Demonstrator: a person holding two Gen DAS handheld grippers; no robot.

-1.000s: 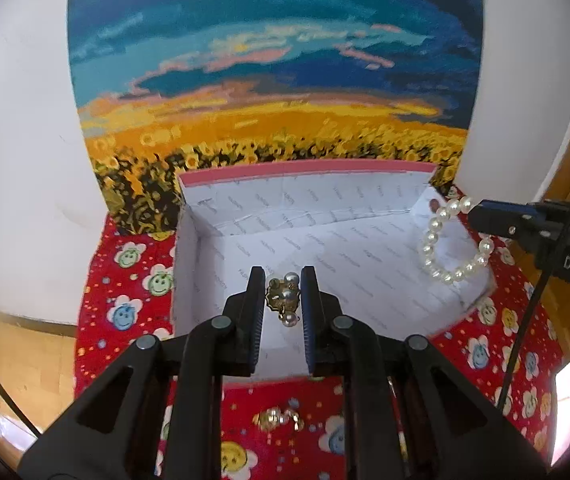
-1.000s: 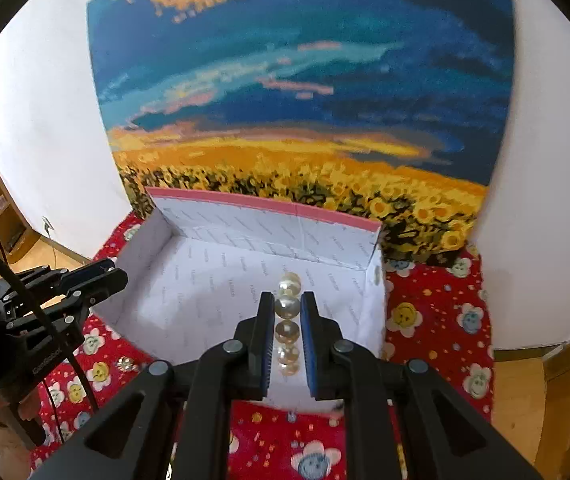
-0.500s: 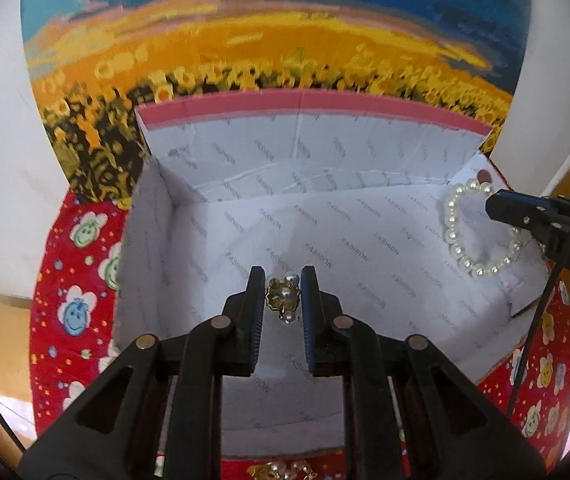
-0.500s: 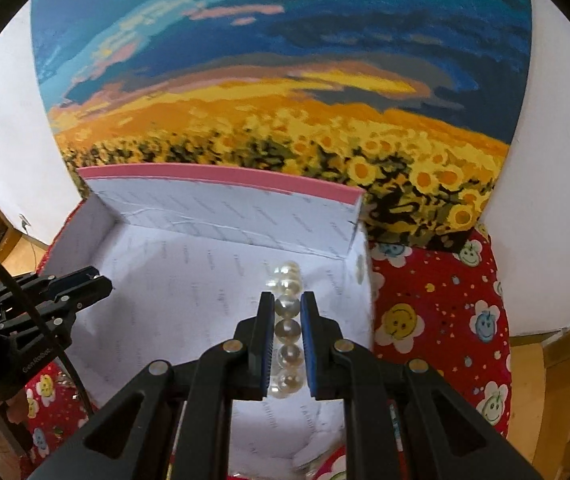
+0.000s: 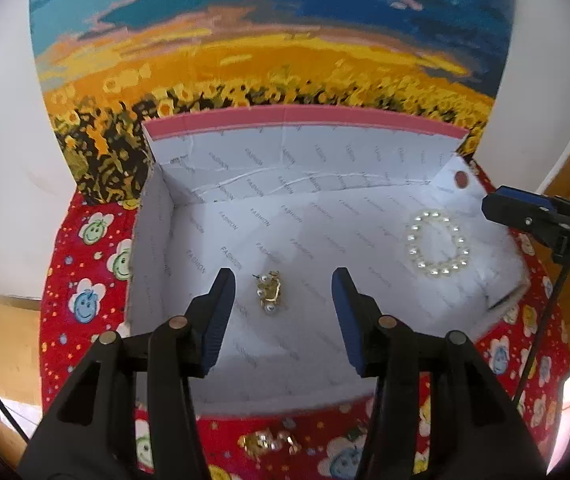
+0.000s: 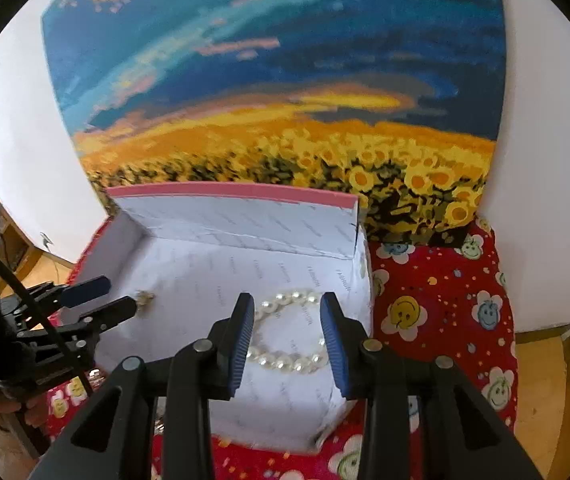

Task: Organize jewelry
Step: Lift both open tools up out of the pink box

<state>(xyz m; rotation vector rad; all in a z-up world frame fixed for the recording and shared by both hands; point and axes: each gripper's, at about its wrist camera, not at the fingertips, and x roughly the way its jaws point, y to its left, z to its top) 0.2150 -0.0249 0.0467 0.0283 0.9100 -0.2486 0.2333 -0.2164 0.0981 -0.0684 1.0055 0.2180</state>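
A white box with a pink rim (image 5: 301,114) (image 6: 229,192) stands on a red smiley-print cloth. On its floor lies a gold-and-pearl earring (image 5: 269,292) (image 6: 145,299), free between the opening jaws of my left gripper (image 5: 283,284) (image 6: 119,296); the pads do not touch it. A pearl bracelet (image 5: 437,242) (image 6: 285,334) lies flat at the box's right side. My right gripper (image 6: 287,320) (image 5: 501,210) hovers over it with jaws opening, and the pearls rest loose on the floor between them.
A second gold earring (image 5: 271,442) lies on the red cloth (image 5: 85,272) in front of the box. A sunflower-field painting (image 6: 277,80) leans on the white wall behind. Wooden floor (image 6: 541,376) shows beyond the cloth at both sides.
Both grippers came down into the box and opened. The earring dropped from the left one and the bracelet from the right; both now lie on the box floor.
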